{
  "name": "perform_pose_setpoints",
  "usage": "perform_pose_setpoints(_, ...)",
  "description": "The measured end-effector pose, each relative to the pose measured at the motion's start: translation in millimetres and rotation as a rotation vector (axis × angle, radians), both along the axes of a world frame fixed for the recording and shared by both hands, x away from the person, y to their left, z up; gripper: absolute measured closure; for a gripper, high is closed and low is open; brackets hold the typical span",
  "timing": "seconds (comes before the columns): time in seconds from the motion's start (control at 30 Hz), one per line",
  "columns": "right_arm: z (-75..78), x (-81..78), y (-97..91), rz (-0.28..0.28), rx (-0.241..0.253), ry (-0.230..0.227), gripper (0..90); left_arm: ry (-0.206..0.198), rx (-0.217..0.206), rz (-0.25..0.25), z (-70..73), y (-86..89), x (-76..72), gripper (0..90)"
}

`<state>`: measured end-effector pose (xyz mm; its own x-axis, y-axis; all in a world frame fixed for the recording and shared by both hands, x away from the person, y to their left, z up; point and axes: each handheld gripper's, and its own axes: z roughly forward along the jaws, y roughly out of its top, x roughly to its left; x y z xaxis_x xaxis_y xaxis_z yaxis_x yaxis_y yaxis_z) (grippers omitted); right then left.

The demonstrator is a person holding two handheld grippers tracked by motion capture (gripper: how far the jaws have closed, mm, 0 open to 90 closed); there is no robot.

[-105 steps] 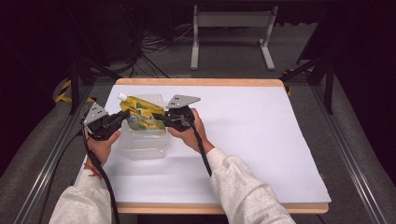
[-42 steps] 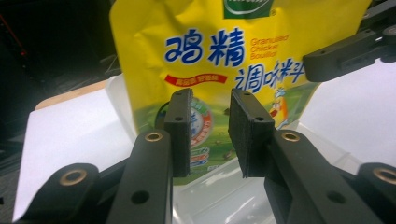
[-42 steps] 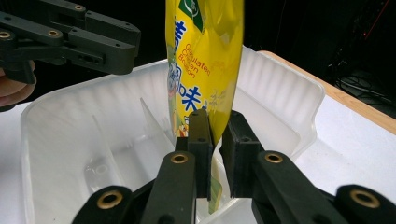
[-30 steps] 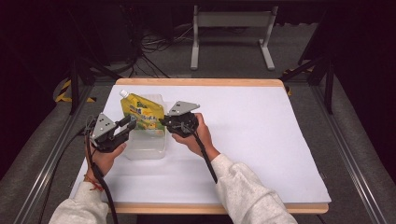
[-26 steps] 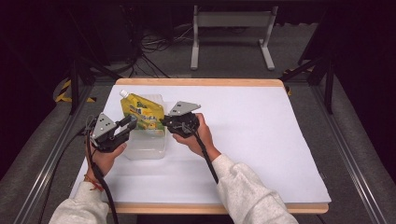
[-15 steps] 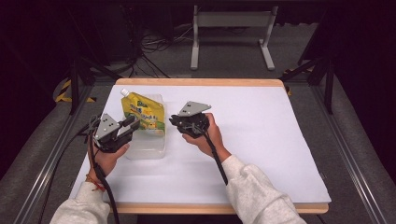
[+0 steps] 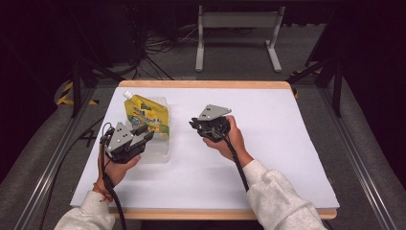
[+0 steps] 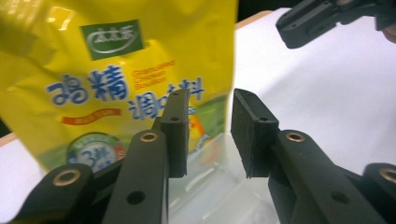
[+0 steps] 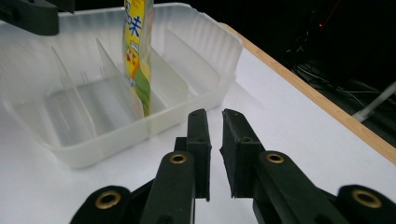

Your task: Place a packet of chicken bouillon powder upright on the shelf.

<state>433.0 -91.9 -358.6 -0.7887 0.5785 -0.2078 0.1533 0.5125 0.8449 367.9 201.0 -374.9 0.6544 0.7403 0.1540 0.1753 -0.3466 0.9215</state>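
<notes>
Pouch (image 7: 145,117) stands upright in a middle slot of the clear divided tray (image 9: 196,100), just ahead of my left tool (image 7: 140,139), whose jaws, a narrow gap apart and empty, have just been opening. My right tool (image 7: 196,124) sits well off to its side over the bare desk (image 7: 287,134), nearly closed on nothing. I'd best draw away slowly and avoid nudging the tray.
</notes>
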Motion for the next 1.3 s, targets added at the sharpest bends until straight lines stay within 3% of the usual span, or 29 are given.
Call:
perform_pose_setpoints(0.4,5.1,-6.2,-19.3,-0.009,-0.079,-0.021,79.2,0.001,0.024,-0.054,-1.9,-14.9,-14.9,59.3)
perform_pose_setpoints(0.8,3.5,-10.7,-40.5,-0.044,-0.136,-0.020,69.6,0.014,0.059,-0.110,-8.2,-28.7,-28.1,51.4)
perform_pose_setpoints(1.3,-5.4,-21.4,-69.2,-0.058,-0.227,-0.015,59.3,0.031,0.107,-0.135,-20.6,-43.7,-38.3,40.3)
